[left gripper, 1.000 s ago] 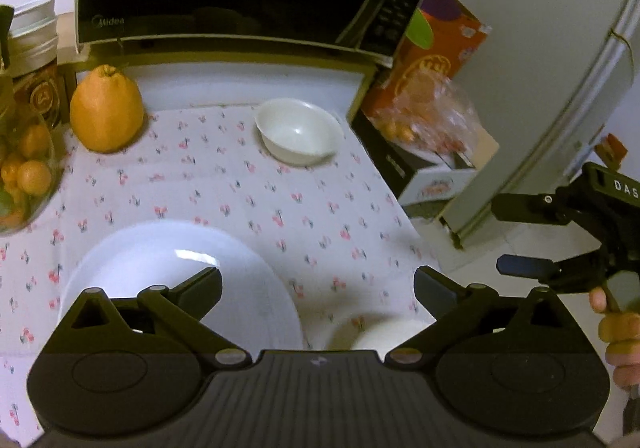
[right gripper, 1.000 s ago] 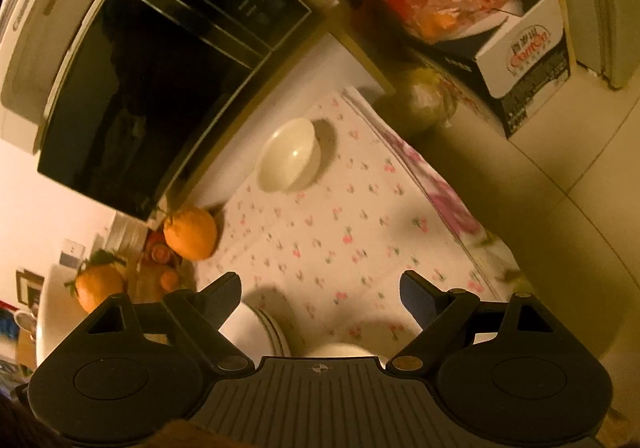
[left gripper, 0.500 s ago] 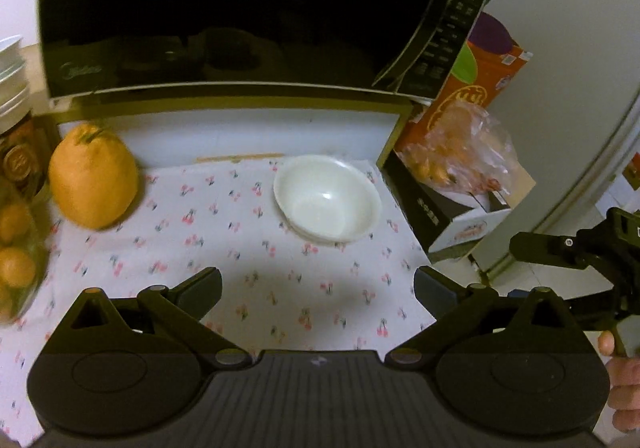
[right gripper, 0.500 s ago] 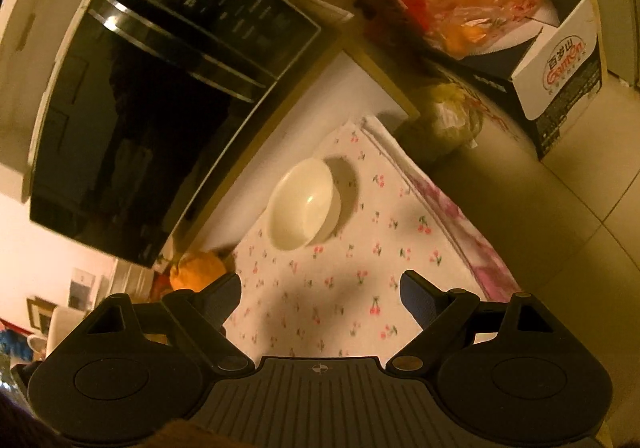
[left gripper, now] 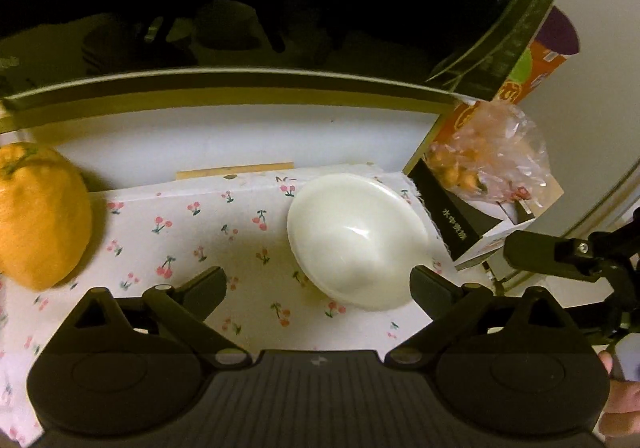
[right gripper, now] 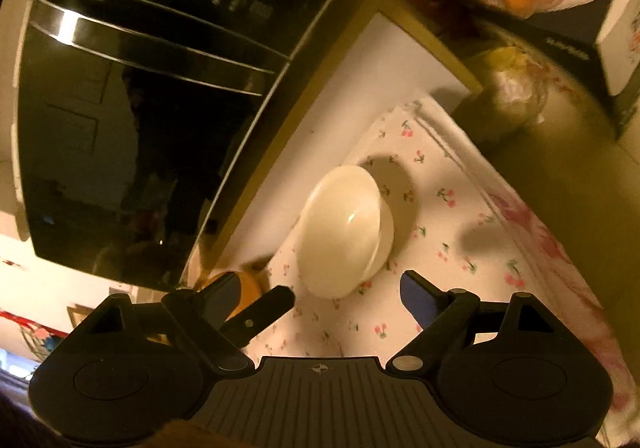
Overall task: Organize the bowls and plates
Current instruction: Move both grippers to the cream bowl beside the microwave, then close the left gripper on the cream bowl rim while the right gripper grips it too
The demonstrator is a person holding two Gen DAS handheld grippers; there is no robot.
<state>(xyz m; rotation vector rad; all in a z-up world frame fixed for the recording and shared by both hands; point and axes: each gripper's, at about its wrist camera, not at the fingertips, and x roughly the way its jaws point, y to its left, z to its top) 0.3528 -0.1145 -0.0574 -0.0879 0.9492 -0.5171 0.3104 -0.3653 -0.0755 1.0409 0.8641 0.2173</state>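
Note:
A white bowl (left gripper: 356, 236) sits upright on the cherry-print tablecloth (left gripper: 192, 232) near its back right corner, below the microwave. My left gripper (left gripper: 318, 284) is open and empty, with the bowl just ahead between the fingertips, nearer the right one. My right gripper (right gripper: 320, 288) is open and empty, with the same bowl (right gripper: 344, 232) just beyond its fingertips. The right gripper shows at the right edge of the left wrist view (left gripper: 568, 256). A finger of the left gripper (right gripper: 260, 314) shows in the right wrist view, left of the bowl.
A black microwave (right gripper: 152, 87) stands on a shelf right behind the bowl. A large orange fruit (left gripper: 40, 211) lies at the left of the cloth. A box with a bag of oranges (left gripper: 484, 183) stands off the table's right edge.
Both grippers have moved forward toward the bowl, which now looks much larger and closer. The plate and second bowl near the front have dropped out of view. Both grippers stay open.

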